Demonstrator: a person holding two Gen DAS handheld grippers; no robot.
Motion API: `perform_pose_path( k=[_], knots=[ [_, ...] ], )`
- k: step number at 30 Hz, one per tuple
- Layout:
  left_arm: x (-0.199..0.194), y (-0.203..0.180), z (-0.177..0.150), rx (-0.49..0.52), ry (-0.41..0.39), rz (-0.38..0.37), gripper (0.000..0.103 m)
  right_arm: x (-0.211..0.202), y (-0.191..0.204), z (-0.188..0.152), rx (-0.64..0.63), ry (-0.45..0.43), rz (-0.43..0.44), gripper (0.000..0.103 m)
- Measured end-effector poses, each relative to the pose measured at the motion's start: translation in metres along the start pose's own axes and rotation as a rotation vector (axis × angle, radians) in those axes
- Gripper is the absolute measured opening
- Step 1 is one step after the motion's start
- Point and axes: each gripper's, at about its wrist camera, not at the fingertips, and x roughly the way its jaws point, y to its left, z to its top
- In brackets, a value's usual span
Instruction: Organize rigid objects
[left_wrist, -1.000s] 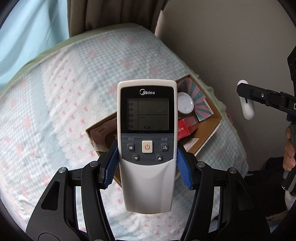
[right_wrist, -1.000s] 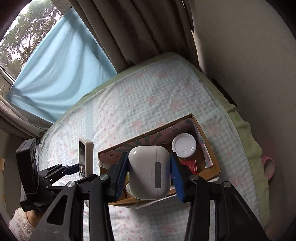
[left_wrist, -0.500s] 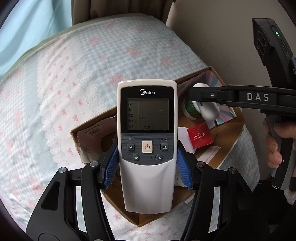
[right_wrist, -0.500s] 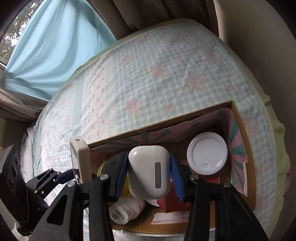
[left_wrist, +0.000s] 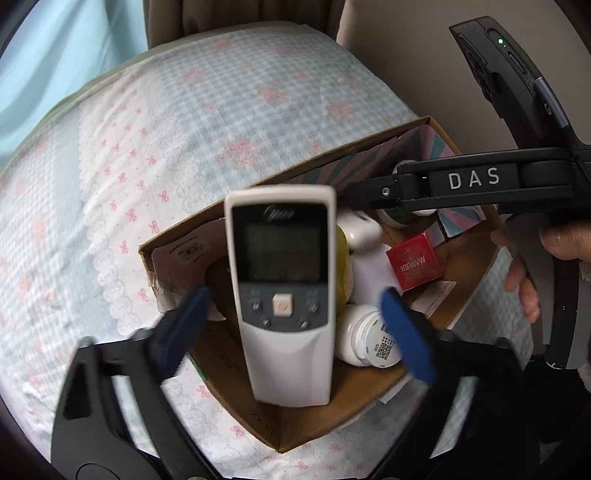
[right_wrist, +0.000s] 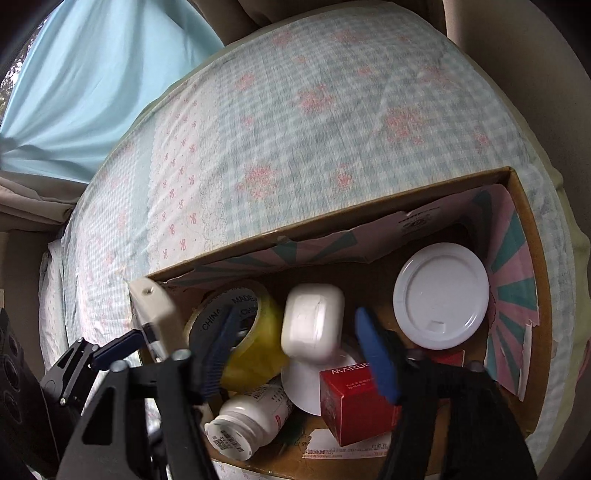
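- Both tongs are seen spread apart over the open brown cardboard box on the checked, flower-printed bedspread; their jaws have just been opening, and an object hangs between each pair with a gap on both sides, so neither is clamped.
- Left gripper: the blue pads stand clear of the long white-and-grey air-conditioner remote control, which is judged released. Its long axis runs along the fingers, screen end away from the tongs, and it lies over the box's near corner, blurred.
- Right gripper: the small white rounded earbud case is seen between the spread pads, above the yellow roll of packing tape and beside the round white lid, inside the box walls.
- Below it lie a white pill bottle on its side and a red cardboard carton.
- Relation judged decisive: each object sits directly ahead of its own tongs and over the box, so a straight withdrawal back along the fingers is called for; the right gripper's arm crosses above the box's far part in the left view, so care with the crossing is advised.
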Motion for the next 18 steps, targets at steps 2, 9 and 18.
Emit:
perform_pose_path(
  k=[2, 9, 18],
  knots=[
    [-0.004, 0.001, -0.001, -0.004, -0.004, -0.006, 0.103, -0.007, -0.005, -0.001, 0.035, -0.028, -0.002, 0.101],
    [-0.013, 0.000, -0.012, -0.018, 0.023, 0.022, 0.103, -0.012, -0.019, -0.008, 0.071, -0.008, -0.039, 0.101],
    [-0.047, -0.002, -0.026, -0.002, 0.002, 0.021, 0.103, -0.036, -0.007, -0.023, 0.087, -0.053, -0.037, 0.101]
  ],
)
